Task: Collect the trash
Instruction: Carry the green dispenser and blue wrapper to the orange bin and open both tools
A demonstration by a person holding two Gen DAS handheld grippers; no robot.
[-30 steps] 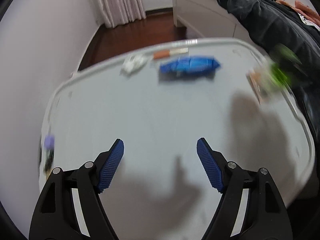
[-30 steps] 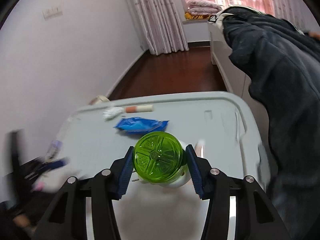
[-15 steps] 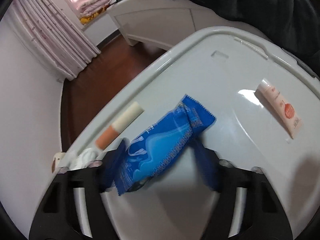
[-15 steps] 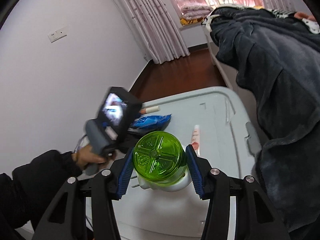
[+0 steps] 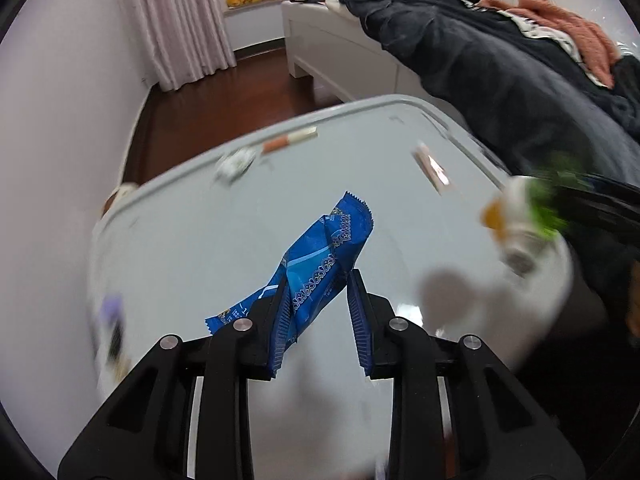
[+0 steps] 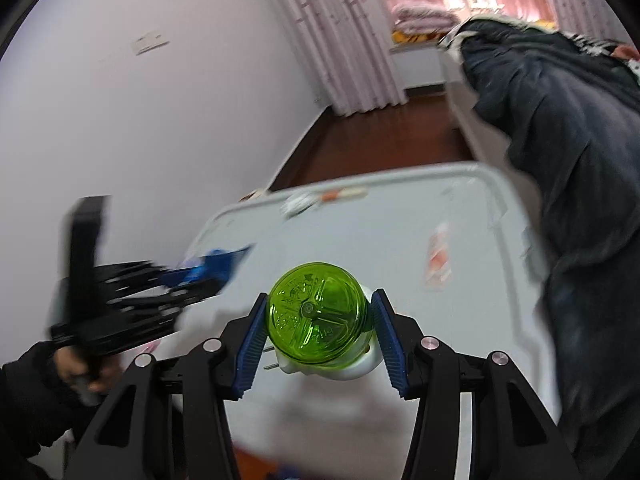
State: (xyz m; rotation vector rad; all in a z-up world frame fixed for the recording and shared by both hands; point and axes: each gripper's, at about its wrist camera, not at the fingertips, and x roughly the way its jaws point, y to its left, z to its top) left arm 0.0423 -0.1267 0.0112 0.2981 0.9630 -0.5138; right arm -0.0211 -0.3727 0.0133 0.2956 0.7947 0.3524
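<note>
The left tongs point(image 5: 320, 304) are clenching a blue wrapper point(image 5: 320, 264). The grip is on the lower part of it, so the upper end is sticking out free above the pads and the bottom corner is hanging to the left. The wrapper is being carried in the air above the bench point(image 5: 192, 240), not lying on it; probably it is held like this because a thin, light foil is easy to lift by a pinch across its width. The grip looks a little off centre, and it could slip if the hand is swinging fast.

The right tongs point(image 6: 318, 330) are grasping a green-topped gadget point(image 6: 316, 320) by its sides. Its white base with two plug pins is pointing to the lower left, and the round green face is turned to the camera. The wide body is filling nearly the whole opening, which seems the reason for the side grip.

Farther out, some things are lying on the bench: a small tube point(image 5: 432, 168) near the right edge, a stick point(image 5: 290, 140) with an orange end at the far rim, and a crumpled white piece point(image 5: 236, 162) just beside it. These appear to be the trash not yet collected. No bin is showing in either view, so where both loads are going cannot be told. Beyond the bench a bed point(image 5: 320, 36) with dark clothes is standing.
</note>
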